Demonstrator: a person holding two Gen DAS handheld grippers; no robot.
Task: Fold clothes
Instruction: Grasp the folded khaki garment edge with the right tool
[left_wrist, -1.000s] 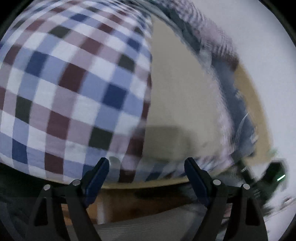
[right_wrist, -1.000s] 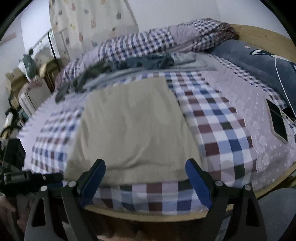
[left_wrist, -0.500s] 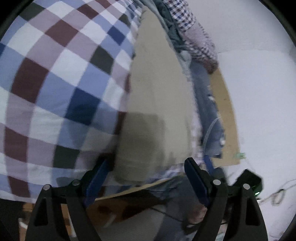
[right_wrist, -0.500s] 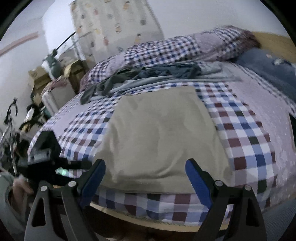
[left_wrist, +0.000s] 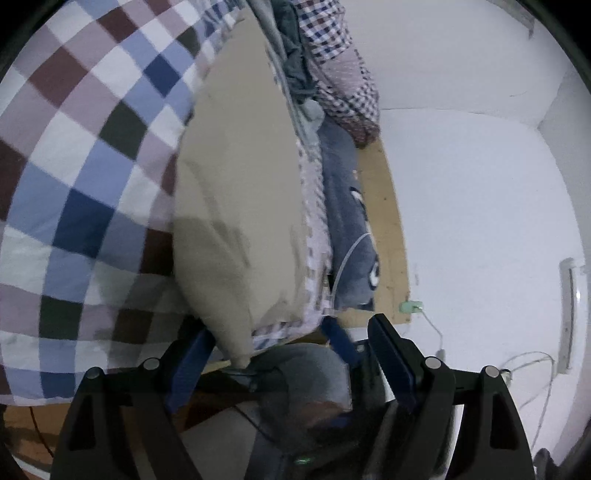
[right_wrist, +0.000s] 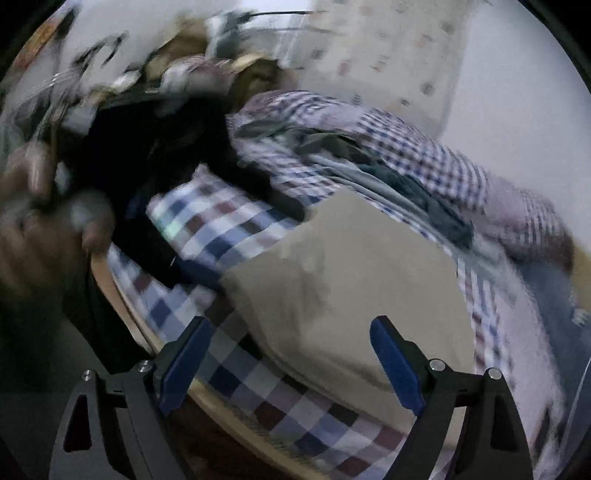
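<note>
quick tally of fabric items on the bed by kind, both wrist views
Beige garment, spread flat: 1
Checked bedsheet: 1
Small-check quilt, bunched at the far end: 1
Blue pillow: 1
Dark and grey clothes heap: 1 heap, pieces too tangled to count
Total: 5

Tan cloth (left_wrist: 240, 192) looks soft & matt. Checked bed sheet (left_wrist: 85, 155) is cloth too. Bed frame (left_wrist: 388, 206) is smooth wood. Claw fingers (right_wrist: 393, 363) w/ blue plastic.

A home bedroom.
A bed (right_wrist: 236, 417) under a checked sheet (left_wrist: 74, 177), a patterned curtain (right_wrist: 388, 55) (blurred), white walls (left_wrist: 480, 184).
</note>
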